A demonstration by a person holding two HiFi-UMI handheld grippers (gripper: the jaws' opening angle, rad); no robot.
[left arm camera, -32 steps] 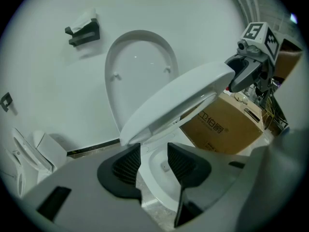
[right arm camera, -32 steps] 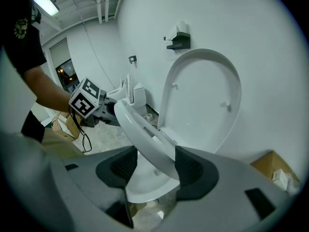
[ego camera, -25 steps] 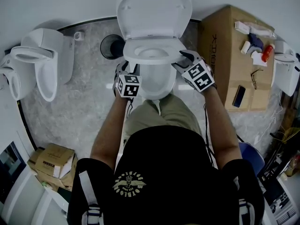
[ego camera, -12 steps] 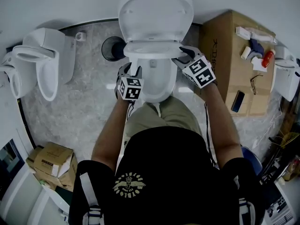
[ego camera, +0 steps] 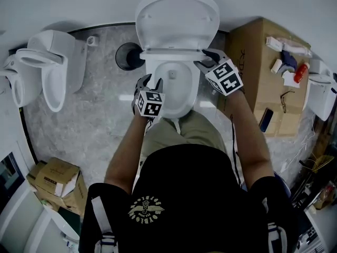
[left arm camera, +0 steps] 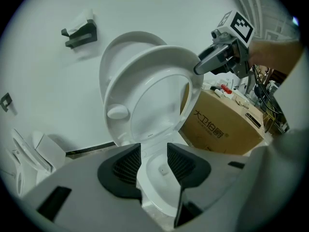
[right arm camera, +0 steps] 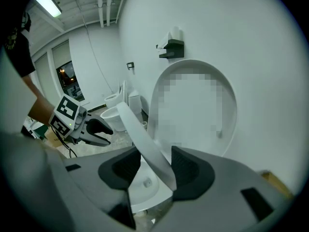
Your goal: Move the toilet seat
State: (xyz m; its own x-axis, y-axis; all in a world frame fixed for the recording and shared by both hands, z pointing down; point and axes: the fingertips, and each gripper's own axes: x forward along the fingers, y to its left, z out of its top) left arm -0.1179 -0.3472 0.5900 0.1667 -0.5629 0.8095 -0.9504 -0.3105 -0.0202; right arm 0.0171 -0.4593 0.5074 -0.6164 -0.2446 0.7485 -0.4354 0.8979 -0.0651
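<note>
The white toilet seat stands tilted up, close to the raised lid, above the open bowl. My right gripper is at the seat's right rim. In the right gripper view the seat's rim runs between the jaws of the right gripper. The jaws are closing. The rim leans on the right pad, and a gap shows at the left pad. My left gripper hangs lower at the bowl's left, open and empty. In its own view the left gripper faces the seat without touching it.
A large cardboard box with small items on top stands right of the toilet. A second toilet and a black bin are to the left. More boxes lie near left. The person's legs are just in front of the bowl.
The seat has swung up from lying on the bowl to nearly upright. The right gripper rose and moved back with it. The left gripper stayed low and is now apart from the seat.
</note>
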